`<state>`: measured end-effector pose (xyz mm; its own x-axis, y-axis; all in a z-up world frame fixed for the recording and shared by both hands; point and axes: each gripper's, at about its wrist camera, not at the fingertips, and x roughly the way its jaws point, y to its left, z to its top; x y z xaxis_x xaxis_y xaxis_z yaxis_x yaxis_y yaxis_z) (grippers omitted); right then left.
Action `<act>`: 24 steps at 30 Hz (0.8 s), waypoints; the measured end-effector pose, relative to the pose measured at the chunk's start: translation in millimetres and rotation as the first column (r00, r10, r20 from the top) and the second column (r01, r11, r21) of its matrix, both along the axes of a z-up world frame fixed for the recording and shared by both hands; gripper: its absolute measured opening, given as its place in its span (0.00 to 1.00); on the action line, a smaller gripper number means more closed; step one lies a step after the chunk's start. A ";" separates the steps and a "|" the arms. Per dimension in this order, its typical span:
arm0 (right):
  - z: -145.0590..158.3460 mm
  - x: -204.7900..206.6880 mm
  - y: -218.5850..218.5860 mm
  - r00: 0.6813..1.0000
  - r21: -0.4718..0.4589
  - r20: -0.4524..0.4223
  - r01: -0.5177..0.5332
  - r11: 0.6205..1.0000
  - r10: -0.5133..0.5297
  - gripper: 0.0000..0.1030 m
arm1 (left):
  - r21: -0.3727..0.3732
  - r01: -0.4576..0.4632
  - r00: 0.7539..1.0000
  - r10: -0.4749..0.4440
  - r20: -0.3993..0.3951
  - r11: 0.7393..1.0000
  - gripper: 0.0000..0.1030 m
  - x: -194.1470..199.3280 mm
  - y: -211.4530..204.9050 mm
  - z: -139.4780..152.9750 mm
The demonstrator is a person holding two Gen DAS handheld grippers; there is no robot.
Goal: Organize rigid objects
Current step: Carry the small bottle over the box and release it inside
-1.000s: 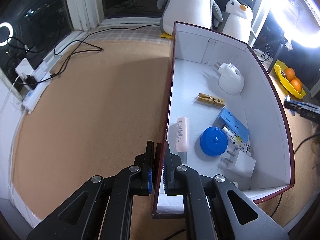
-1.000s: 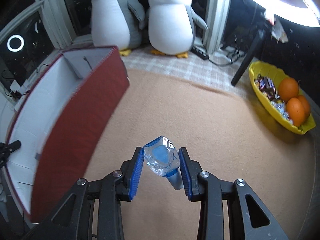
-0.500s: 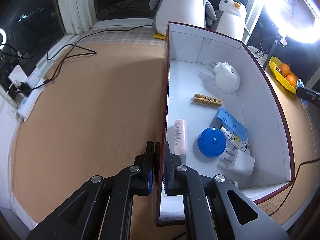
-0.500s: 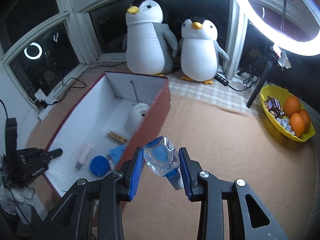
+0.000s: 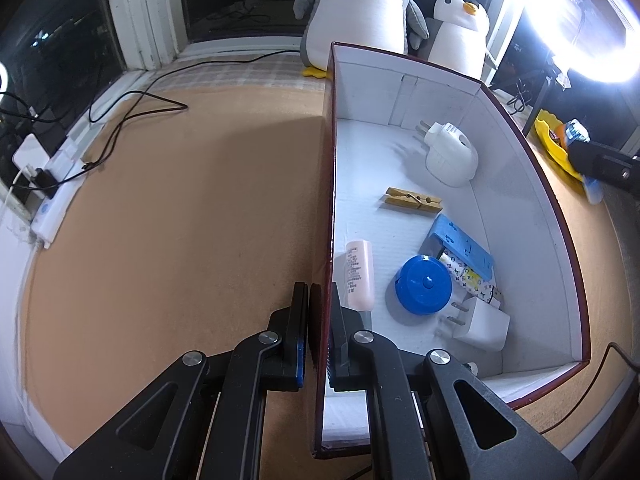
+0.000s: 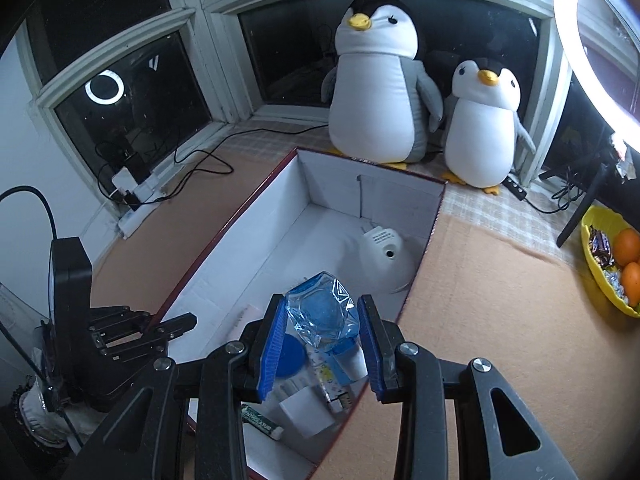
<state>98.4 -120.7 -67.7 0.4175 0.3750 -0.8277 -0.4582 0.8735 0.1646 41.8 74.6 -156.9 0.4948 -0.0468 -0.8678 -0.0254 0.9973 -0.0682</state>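
One small clear bottle (image 6: 322, 316) is held in the right claw (image 6: 323, 344), directly above the box (image 6: 236, 236), base pointing away. The box's near wall is pinched by the left claw (image 5: 318, 328).

The left gripper (image 5: 319, 336) is clamped on the near left wall of the box (image 5: 516, 168); inside lie a pink tube (image 5: 359, 274) by that wall, a blue round lid (image 5: 424, 284), a white charger (image 5: 482, 322), a blue strip (image 5: 462, 246), a clothespin (image 5: 414, 202), and a white plug (image 5: 450, 152) at the far end; cables (image 5: 132, 110) trail far left.
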 end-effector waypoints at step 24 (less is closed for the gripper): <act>-31.4 15.5 27.7 0.998 -0.075 -0.064 -0.025 0.997 0.020 0.31 | 0.011 0.001 1.000 -0.001 -0.004 1.000 0.06 3.9 -2.8 -2.7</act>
